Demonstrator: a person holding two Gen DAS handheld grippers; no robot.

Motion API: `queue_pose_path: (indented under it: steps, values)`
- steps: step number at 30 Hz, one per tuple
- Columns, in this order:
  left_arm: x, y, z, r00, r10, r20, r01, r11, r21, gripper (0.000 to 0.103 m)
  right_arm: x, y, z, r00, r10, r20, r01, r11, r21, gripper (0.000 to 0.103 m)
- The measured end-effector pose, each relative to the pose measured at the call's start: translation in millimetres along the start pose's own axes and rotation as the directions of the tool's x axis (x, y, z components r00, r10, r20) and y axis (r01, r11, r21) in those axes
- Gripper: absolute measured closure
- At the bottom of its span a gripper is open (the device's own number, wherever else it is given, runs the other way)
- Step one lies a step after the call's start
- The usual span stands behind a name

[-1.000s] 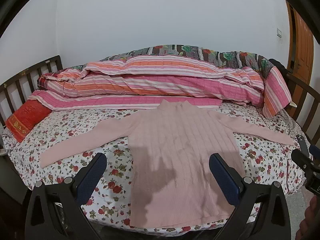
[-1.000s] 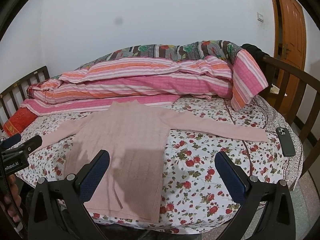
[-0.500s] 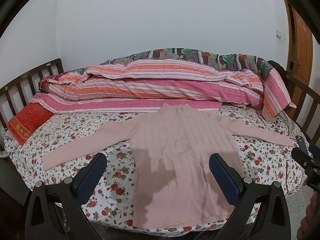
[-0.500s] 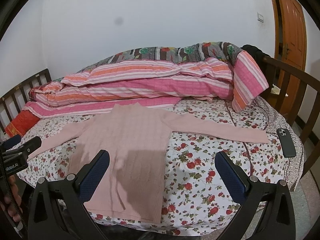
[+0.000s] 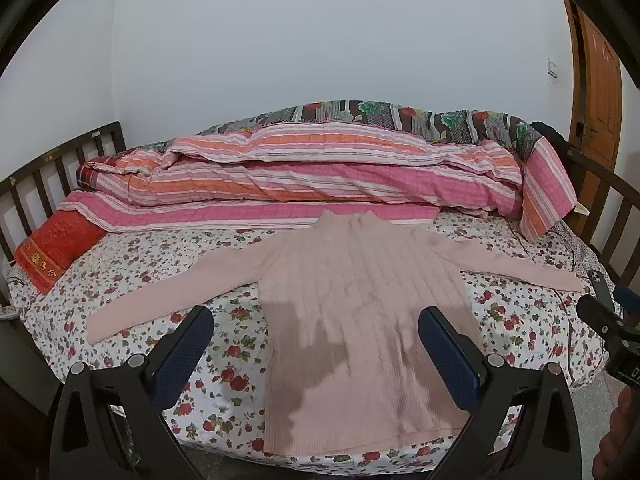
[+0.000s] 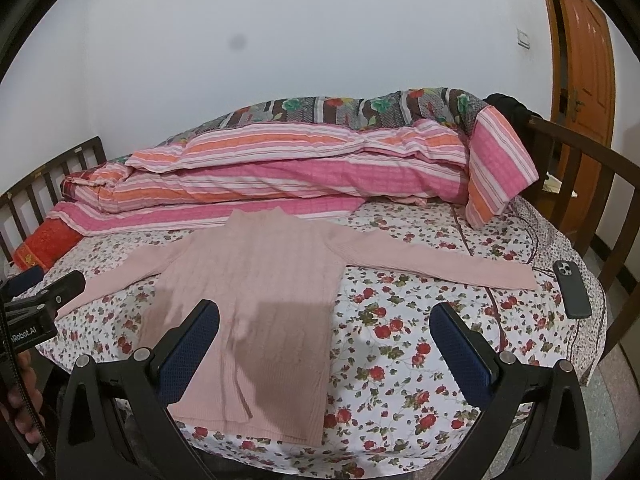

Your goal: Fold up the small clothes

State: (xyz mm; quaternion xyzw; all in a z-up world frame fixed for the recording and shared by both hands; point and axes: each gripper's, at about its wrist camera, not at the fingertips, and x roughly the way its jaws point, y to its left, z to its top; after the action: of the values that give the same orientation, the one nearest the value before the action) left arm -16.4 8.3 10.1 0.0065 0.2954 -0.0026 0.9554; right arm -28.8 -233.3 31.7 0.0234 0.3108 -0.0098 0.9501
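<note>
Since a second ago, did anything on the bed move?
Only the views shifted a little: both cameras pulled back and tipped up slightly. The pink sweater stays flat with sleeves spread, the phone stays put, and the left gripper and right gripper stay open, holding nothing.

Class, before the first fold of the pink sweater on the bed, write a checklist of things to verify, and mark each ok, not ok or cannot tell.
1. Sweater lies flat, front spread out: ok.
2. Both sleeves stretched out to the sides: ok.
3. Left gripper open and holding nothing: ok.
4. Right gripper open and holding nothing: ok.
5. Phone clear of the sweater: not ok, it lies just beside the right cuff.
6. Hem lies fully on the bed: cannot tell, it reaches the edge.
</note>
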Motion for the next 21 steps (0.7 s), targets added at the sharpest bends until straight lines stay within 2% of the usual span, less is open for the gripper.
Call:
queue_pose_path:
  steps: [11, 14, 21]
  values:
    - [-0.2, -0.8, 0.9, 1.000, -0.004, -0.006, 0.004, 1.000, -0.002, 0.000, 4.3, 3.4, -3.0, 1.000, 0.011, -0.027, -0.012, 1.000, -0.017, 0.000]
    - [2.3, 0.5, 2.5, 1.000, -0.011, -0.007, 0.010, 1.000, -0.009, 0.000, 9.1, 6.3, -6.0, 0.999, -0.007, -0.035, 0.006, 1.000, -0.031, 0.000]
    - [22.0, 22.6, -3.3, 0.999, -0.035, -0.026, 0.034, 0.998, -0.060, 0.000, 17.2, 8.2, -6.7, 0.999, -0.022, -0.027, 0.021, 1.000, -0.016, 0.000]
